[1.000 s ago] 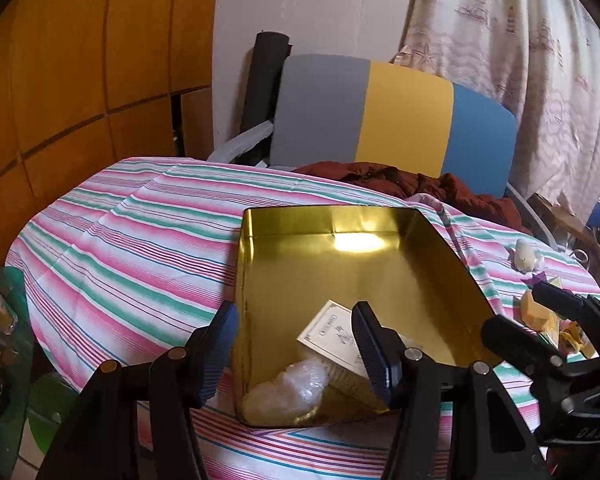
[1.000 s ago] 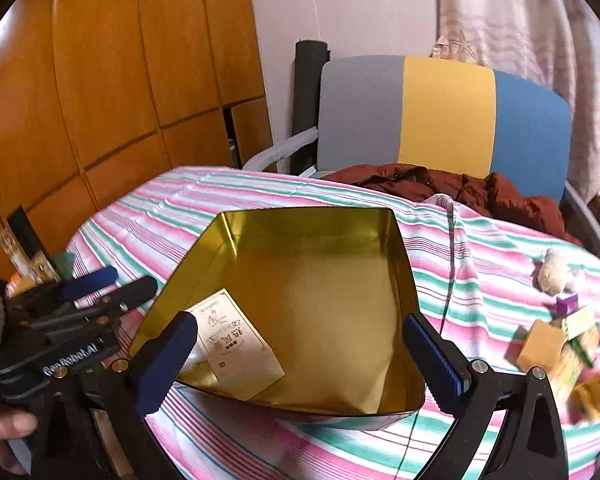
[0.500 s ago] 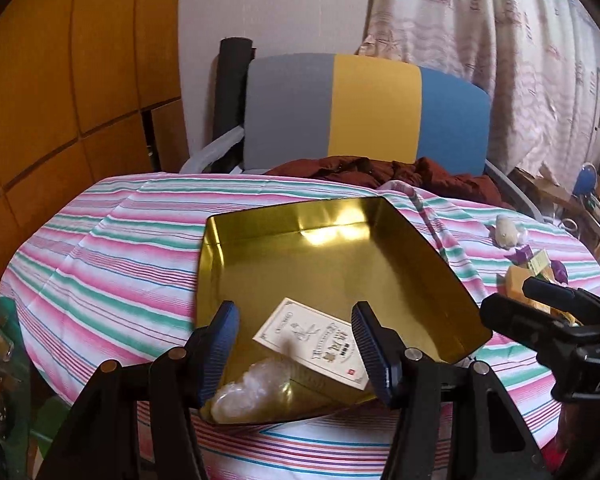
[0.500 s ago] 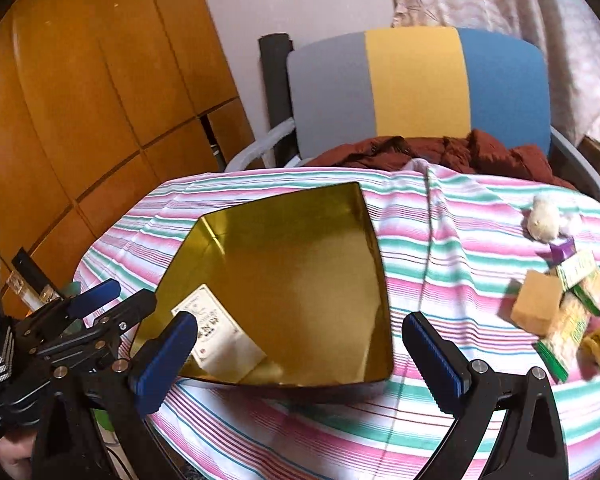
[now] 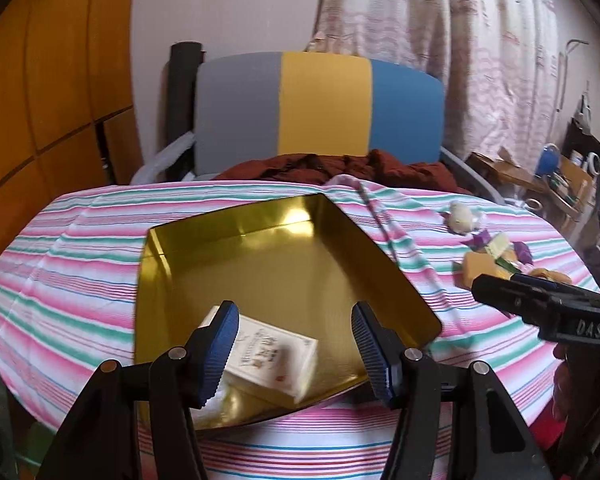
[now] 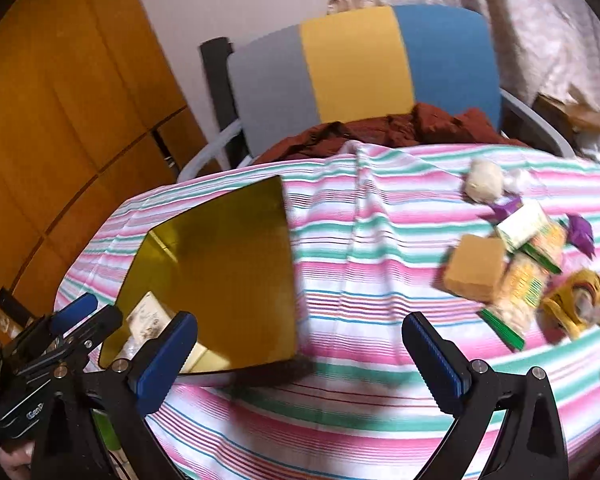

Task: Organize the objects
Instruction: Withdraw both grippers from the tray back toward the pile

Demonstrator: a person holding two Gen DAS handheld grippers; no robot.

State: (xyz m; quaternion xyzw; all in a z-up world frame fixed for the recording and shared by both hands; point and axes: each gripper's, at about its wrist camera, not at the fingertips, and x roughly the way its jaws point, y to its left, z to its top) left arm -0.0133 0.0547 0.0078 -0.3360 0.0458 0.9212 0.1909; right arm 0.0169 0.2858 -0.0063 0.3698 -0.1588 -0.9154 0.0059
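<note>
- Since the earlier frames, the right gripper (image 6: 300, 354) had swung rightward, so the gold tin (image 6: 236, 264) slid to the left of its view and the scattered snacks (image 6: 516, 264) came closer.
- Both tongs stood wide open, gripping nothing; the left gripper (image 5: 294, 340) hovered over the tin's near end.
- A white printed box (image 5: 272, 354) lay inside the tin at that near end, showing between the left fingers.
- Beside the tin, well to the right, an orange block (image 6: 474, 268), green-edged packets (image 6: 518, 296) and purple wrappers (image 6: 580, 232) lay on the striped tablecloth (image 6: 360, 248).
- Behind the table stood a grey, yellow and blue chair (image 5: 320, 108).
</note>
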